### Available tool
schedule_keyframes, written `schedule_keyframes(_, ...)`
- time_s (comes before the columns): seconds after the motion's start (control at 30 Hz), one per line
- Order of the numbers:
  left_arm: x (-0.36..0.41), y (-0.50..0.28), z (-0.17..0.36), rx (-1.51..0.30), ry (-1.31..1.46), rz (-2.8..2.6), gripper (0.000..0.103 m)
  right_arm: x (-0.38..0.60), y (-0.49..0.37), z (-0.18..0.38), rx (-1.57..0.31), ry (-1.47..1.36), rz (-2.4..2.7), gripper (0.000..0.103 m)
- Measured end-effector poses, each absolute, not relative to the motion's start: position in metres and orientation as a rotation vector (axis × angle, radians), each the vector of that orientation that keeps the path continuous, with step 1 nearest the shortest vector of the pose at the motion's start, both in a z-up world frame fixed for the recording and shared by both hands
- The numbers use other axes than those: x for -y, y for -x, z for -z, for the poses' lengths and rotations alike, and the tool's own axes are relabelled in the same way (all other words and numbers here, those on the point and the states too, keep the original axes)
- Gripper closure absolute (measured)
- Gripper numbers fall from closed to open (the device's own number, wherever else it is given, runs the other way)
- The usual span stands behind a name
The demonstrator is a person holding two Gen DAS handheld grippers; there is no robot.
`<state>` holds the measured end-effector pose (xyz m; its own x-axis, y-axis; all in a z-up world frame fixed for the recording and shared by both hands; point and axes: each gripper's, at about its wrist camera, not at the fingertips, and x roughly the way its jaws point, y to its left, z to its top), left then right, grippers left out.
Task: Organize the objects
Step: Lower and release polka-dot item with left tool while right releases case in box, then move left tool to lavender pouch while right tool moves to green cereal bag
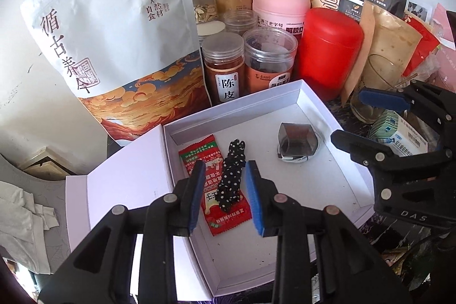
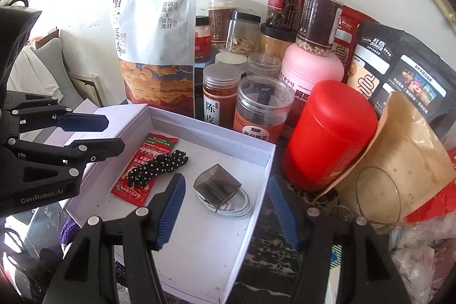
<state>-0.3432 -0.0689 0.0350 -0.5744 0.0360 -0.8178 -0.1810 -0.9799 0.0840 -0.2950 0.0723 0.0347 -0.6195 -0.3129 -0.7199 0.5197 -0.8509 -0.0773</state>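
Note:
An open white box (image 1: pixel 336 173) (image 2: pixel 182 130) holds a red snack packet (image 1: pixel 212 207) (image 2: pixel 139 170), a black polka-dot hair tie (image 1: pixel 232 175) (image 2: pixel 156 167) lying on it, and a grey translucent case (image 1: pixel 297 143) (image 2: pixel 218 185) on a coiled white cable (image 2: pixel 242 207). My left gripper (image 1: pixel 225 195) is open and empty, just above the hair tie and packet. It shows at the left in the right wrist view (image 2: pixel 111 133). My right gripper (image 2: pixel 225 210) is open and empty over the box's right wall. It shows at the right in the left wrist view (image 1: pixel 356 118).
Behind the box stand a large white pouch (image 1: pixel 114 33) (image 2: pixel 159 47), several jars (image 1: pixel 225 67) (image 2: pixel 262 110), a pink tub (image 1: pixel 280 10), a red canister (image 1: pixel 327 53) (image 2: pixel 330 133) and a black Quaker bag (image 2: pixel 399 70). A glass (image 2: pixel 379 198) and a brown pouch (image 2: pixel 407 150) stand at the right.

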Motion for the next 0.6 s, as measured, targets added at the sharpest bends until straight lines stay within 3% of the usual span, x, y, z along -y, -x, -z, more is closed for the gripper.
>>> schedule_keyframes(0.3,0.061,0.300,-0.067,-0.250,1.314,-2.715,0.060,-0.090,0.254,-0.062,-0.400,-0.949,2.484,0.040)
schedule_keyframes(0.6,0.051,0.255,-0.088,-0.230,1.268,-2.737,0.059,-0.107,0.214,-0.078,-0.406,-0.917,2.513,0.039)
